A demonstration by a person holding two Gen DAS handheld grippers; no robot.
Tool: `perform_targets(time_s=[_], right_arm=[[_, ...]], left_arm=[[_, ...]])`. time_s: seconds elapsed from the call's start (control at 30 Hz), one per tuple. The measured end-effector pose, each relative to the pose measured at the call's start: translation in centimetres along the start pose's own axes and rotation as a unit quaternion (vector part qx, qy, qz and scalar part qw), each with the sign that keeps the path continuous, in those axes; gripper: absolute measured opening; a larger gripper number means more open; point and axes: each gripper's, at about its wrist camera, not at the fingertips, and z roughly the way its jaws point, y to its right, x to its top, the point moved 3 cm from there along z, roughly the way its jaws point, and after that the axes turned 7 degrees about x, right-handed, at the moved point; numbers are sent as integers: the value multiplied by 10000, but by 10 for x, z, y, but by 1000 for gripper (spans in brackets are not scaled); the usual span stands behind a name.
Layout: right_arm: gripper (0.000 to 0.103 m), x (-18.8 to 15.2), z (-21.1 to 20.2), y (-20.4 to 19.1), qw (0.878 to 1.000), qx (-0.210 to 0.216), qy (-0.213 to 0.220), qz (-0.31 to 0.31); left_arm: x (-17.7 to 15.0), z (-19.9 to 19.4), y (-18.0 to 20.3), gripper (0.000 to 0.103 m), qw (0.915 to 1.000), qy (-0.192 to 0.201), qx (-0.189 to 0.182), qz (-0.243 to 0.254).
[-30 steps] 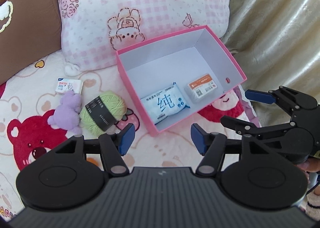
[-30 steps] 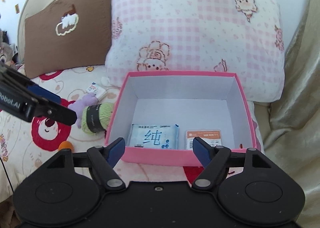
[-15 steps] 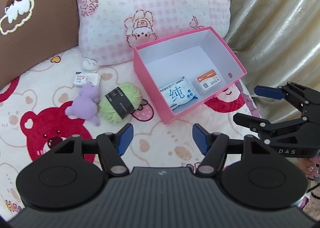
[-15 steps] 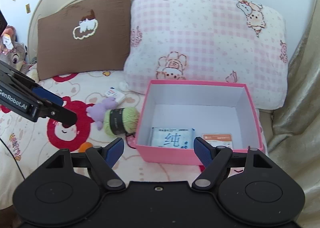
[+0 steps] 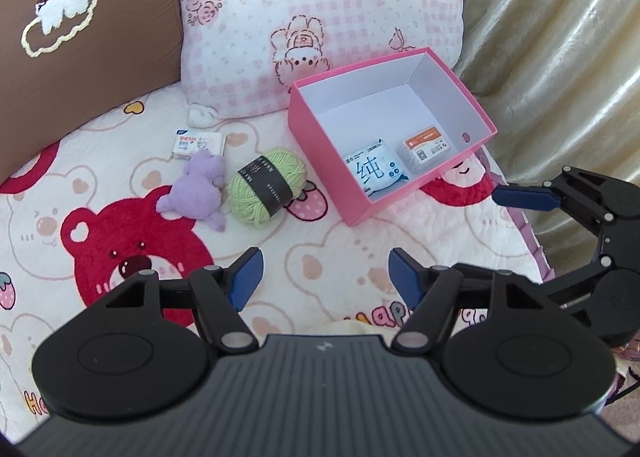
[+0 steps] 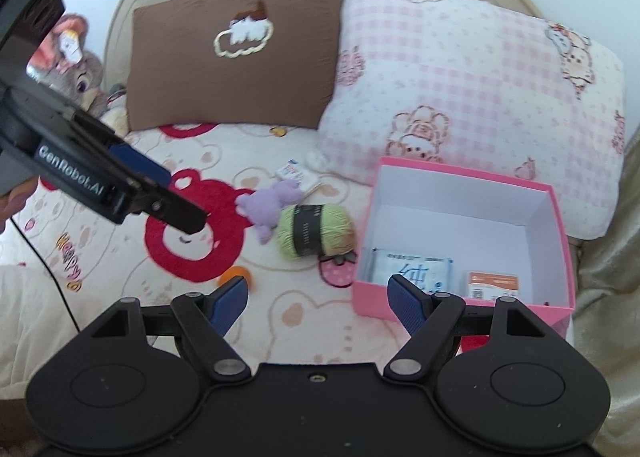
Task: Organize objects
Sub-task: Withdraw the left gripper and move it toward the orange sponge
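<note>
On the bed, my two tools hang above a bear-print bedspread, both empty. My left tool has its blue pads apart and its jaws are opening, with only bedspread showing between them. My right tool stands wide apart too, nothing between its pads, its right pad in front of the near wall of the pink box.

The pink box is the landmark here: it lies open, its far corner against the pink checked pillow. Inside it, at the near end, a white tissue pack printed with a blue character lies beside a small white pack with an orange band; the two are just beside each other on the box's white floor.

Left of the box, close to its wall, sits a green ball of yarn with a black label band. Touching the yarn's far-left side is a small purple plush toy. Beyond the toy, farther from the box, a small white packet lies flat on the bedspread. A brown pillow with a cloud design leans well left of the box, next to the pink pillow.
</note>
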Motion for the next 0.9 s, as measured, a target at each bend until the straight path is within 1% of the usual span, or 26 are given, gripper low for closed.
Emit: perform_targets(time_s=[0.2, 0.33, 0.57, 0.67, 0.87, 0.9], right_arm=[[81, -1, 5, -23, 9996, 208, -146, -144], [81, -2, 10, -36, 9991, 306, -191, -212], [81, -6, 27, -54, 9976, 571, -239, -295], [81, -8, 35, -63, 9968, 668, -231, -384], [81, -9, 48, -76, 9942, 872, -197, -591], [81, -9, 50, -78, 9937, 899, -164, -646]], left_arm=[[-14, -17, -11, 70, 9998, 125, 52, 110], [-21, -20, -19, 72, 9998, 144, 89, 139], [-32, -6, -35, 72, 10000, 35, 12, -32], [-36, -1, -38, 72, 9999, 87, 0, -140], [-42, 6, -43, 72, 9996, 247, 18, -145], [-43, 8, -44, 74, 9995, 268, -4, -188]])
